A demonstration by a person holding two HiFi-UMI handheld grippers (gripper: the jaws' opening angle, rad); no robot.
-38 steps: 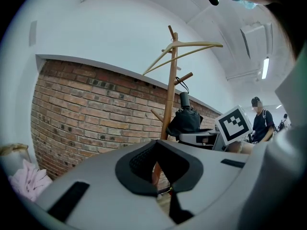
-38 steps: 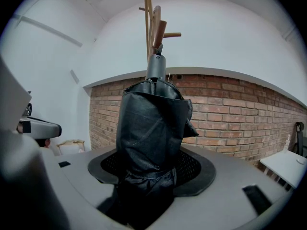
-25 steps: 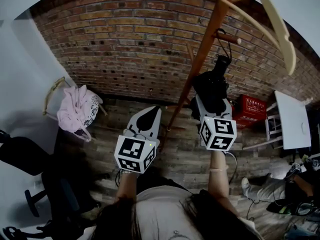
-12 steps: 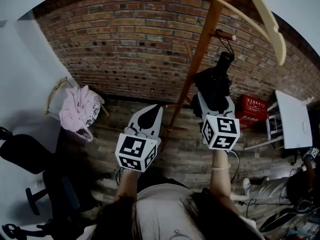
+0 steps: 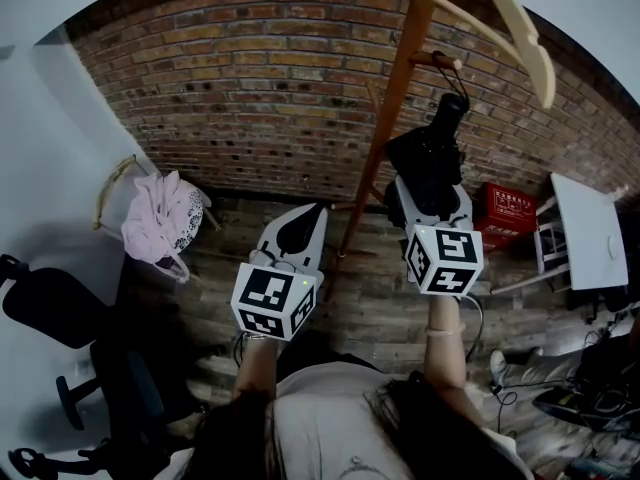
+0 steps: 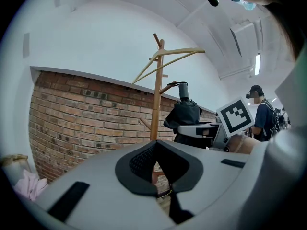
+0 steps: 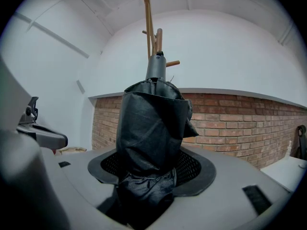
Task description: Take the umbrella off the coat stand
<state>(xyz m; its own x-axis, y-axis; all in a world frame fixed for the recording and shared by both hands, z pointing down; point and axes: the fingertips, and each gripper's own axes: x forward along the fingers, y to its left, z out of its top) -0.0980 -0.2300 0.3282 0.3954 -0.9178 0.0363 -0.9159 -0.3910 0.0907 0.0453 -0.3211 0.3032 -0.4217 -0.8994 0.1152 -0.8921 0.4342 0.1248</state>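
Two hand-held grippers (image 5: 305,218) (image 5: 428,190), one umbrella (image 5: 425,153), one coat stand (image 5: 396,88), one red crate (image 5: 510,208), one white table (image 5: 585,233), one office chair (image 5: 45,308).

The umbrella (image 5: 425,158) is black. The coat stand (image 5: 393,98) is brown wood. The wall (image 5: 230,88) is red brick. The cloth (image 5: 160,218) is pink.

L claw (image 5: 316,213), R claw (image 5: 430,193) grey, b/w cubes (image 5: 273,303)
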